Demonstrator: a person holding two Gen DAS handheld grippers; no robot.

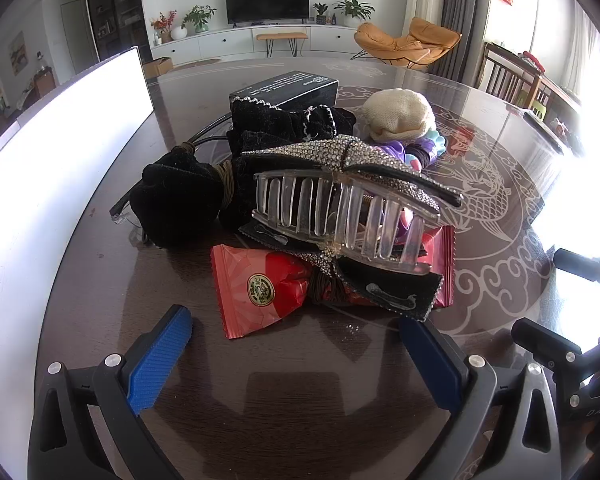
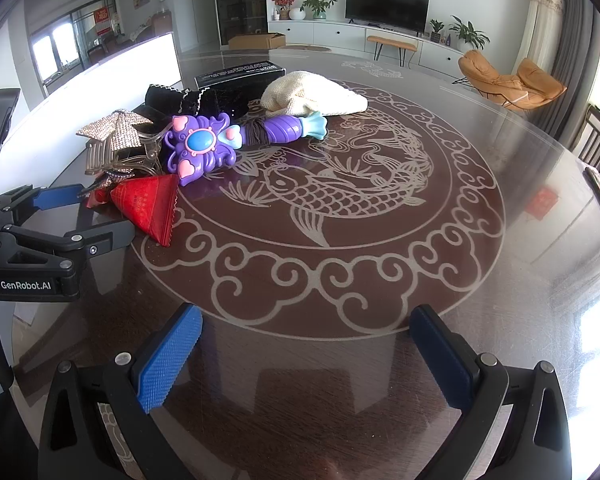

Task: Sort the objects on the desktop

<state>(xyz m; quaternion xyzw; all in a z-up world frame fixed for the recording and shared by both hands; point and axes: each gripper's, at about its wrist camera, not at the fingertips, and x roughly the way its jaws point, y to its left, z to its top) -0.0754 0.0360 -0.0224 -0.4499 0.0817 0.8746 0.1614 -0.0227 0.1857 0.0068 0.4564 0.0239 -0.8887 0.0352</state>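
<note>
Left claw (image 1: 296, 344): spread wide, holding nothing, just in front of the pile.
Red snack pack (image 1: 260, 288): flat on the table (image 2: 340, 360), under the clear hair clip (image 1: 340, 216).
Purple toy wand (image 2: 220, 140): lying beside the cream cloth (image 2: 312, 96).
Right claw (image 2: 306, 344): spread wide, empty, over bare table.

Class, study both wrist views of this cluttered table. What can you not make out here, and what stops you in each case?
- Purple toy wand, left wrist view: mostly hidden behind the hair claw clip.
- Black box, both views: print too small to read.
- White panel, left wrist view: overexposed and cut off by the edge.
- Red snack packet: far part covered by the clip.
</note>
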